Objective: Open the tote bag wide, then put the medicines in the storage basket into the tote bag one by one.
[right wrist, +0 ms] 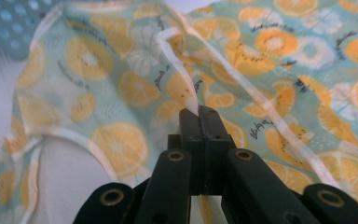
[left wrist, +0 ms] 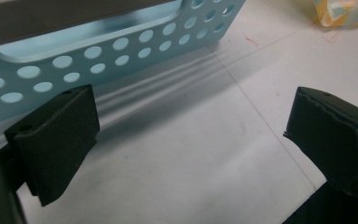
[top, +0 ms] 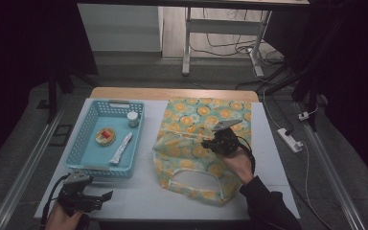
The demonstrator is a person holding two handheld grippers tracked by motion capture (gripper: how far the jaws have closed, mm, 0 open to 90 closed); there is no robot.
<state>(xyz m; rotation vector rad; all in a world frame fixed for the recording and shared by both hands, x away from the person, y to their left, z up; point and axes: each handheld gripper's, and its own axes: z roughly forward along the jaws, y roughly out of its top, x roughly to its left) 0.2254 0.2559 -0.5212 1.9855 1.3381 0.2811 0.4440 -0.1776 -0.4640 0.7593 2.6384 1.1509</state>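
Right gripper (right wrist: 199,112) pinches the bag's (top: 196,120) white rim, fingers pressed together — bag mid-desk. Left gripper (left wrist: 191,135), fingers spread, sits at the desk's (top: 134,196) near-left corner beside the basket (top: 88,167).

Tabletop (top: 139,191): white sheet over a wooden top, a strip of bare wood showing along the far edge.
Left side: a light-blue perforated basket (top: 87,146) stands on the white surface.
Centre and right: an orange-print bag (top: 191,143) lies spread flat, just beside the basket, handle cut-out towards the near edge.
Near-left corner: bare white surface with faint ruled lines.
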